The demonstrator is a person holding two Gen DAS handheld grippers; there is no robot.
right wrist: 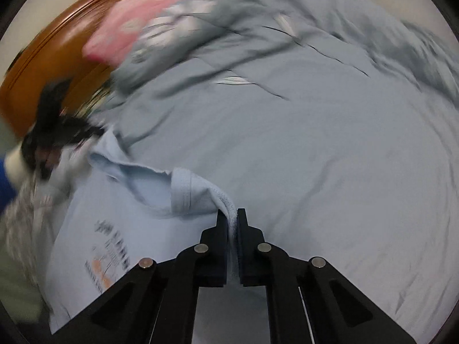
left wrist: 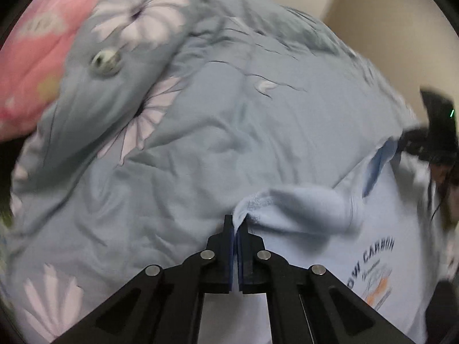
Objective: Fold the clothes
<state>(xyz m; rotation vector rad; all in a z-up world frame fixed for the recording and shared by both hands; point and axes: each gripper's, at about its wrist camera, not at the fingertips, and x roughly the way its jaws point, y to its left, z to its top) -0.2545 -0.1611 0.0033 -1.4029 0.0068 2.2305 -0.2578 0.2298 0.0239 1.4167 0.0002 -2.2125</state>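
Both grippers, left (left wrist: 236, 228) and right (right wrist: 232, 218), pinch the pale blue T-shirt (left wrist: 330, 246). Its print reads "CARBON" (partly cut off).

Dim, flat light — motion blur, fisheye-warped edges.

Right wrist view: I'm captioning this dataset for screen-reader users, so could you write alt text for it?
The right gripper is shut on an edge of a light blue printed T-shirt, which lies on a grey-blue floral duvet. Blurred behind are a pink pillow and a wooden headboard.
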